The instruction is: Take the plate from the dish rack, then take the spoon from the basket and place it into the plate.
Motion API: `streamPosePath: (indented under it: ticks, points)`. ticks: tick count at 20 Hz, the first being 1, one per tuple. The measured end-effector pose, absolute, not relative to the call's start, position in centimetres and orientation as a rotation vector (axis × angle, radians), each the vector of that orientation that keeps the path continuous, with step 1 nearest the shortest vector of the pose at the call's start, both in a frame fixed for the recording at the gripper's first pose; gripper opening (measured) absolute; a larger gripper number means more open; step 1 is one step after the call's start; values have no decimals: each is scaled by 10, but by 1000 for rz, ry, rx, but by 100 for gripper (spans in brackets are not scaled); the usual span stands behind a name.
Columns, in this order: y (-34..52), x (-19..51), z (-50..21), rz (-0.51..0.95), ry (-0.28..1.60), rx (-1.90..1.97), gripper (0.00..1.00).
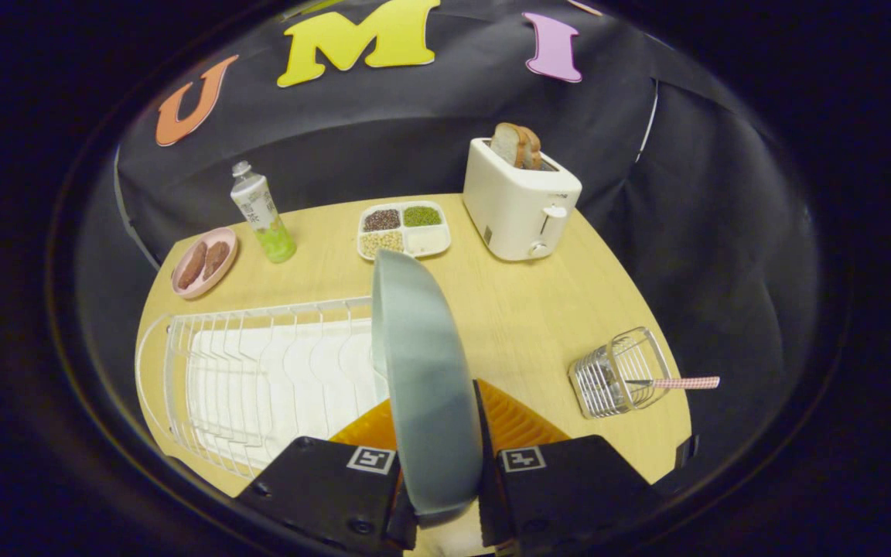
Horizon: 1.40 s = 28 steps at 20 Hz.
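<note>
Claw (445,472) is closed on plate (422,371), w/ both fingers pressed on the plate's lower rim, one on each side. Plate is grey, held on edge & roughly upright, slightly tilted, rising from betw. the fingers; its top edge is seen in front of the compartment tray. Dish rack (260,371) is a white wire rack w/ white tray under it, seen on the table (523,309) to the left of the plate & partly behind it; whether plate is touching the rack wires cannot be told. No other dishes are seen in the rack slots. Basket (622,373) is a small wire basket, placed on the table to the right of the fingers, near the table edge, well apart from the plate. Spoon (677,382) is seen in the basket, w/ patterned handle sticking out sideways past the basket rim, away from the plate. Beyond the plate: white 4-compartment tray (404,229) w/ beans/grains; toaster (519,201) w/ bread slices (517,144) in its slots, at far right of table. Bottle (263,213) w/ green liquid is stood upright at far left, just beside pink dish (204,263) holding 2 brown sausage-like items. Table is light wood.
</note>
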<state>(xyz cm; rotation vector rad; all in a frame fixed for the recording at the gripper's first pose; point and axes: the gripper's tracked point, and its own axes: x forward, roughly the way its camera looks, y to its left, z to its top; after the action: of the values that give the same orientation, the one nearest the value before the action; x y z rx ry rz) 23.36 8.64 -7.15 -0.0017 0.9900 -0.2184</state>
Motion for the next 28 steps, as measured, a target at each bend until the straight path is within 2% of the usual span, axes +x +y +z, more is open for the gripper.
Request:
streamPosePath:
  ticks: [4, 8, 16, 21, 28]
  points:
    - [79, 236, -56, -278, 951, -23, 36]
    - [80, 226, -32, -263, 900, 10, 36]
    - [100, 133, 8, -35, 756, 97, 36]
    - [109, 65, -27, 94, 759, 170, 36]
    - [98, 4, -101, 170, 878, 370, 35]
